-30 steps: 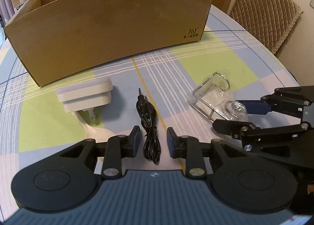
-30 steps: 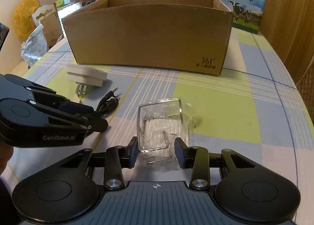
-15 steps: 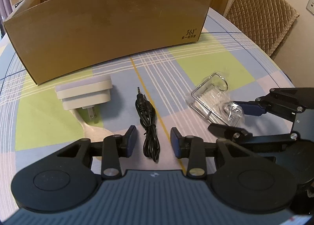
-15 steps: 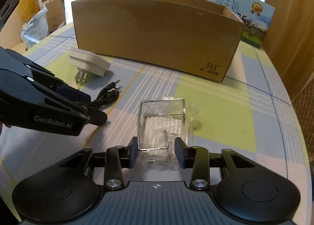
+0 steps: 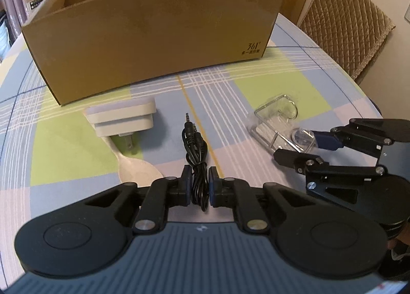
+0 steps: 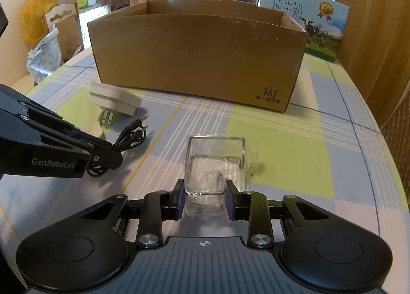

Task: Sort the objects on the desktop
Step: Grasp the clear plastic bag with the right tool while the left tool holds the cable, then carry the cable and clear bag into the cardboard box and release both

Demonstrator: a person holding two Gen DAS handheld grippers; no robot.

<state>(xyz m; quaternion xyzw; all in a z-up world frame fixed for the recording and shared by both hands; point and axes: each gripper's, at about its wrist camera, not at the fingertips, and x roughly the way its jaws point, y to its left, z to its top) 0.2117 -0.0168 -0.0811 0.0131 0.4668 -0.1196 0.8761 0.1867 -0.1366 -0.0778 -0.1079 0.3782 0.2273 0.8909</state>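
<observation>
My left gripper [image 5: 200, 186] is shut on the near end of a coiled black audio cable [image 5: 196, 150] that lies on the checked tablecloth. My right gripper [image 6: 205, 191] is shut on a clear plastic packet with a bent wire frame inside [image 6: 215, 163]; its pads press the frame's two sides. In the left wrist view the packet [image 5: 276, 122] and the right gripper [image 5: 302, 149] sit to the right. The right wrist view shows the left gripper [image 6: 102, 151] on the cable [image 6: 132, 135] at the left. An open cardboard box [image 5: 153, 37] stands behind.
A white plug adapter [image 5: 121, 117] lies on a white spoon [image 5: 135, 168], left of the cable. Milk cartons [image 6: 307, 19] stand behind the box [image 6: 200, 60]. Bags [image 6: 43, 55] sit beyond the table's left edge. A quilted chair [image 5: 343, 27] stands at the right.
Left jaws closed onto the cable. The right jaws narrowed onto the packet's wire frame. Both grippers slid slightly forward.
</observation>
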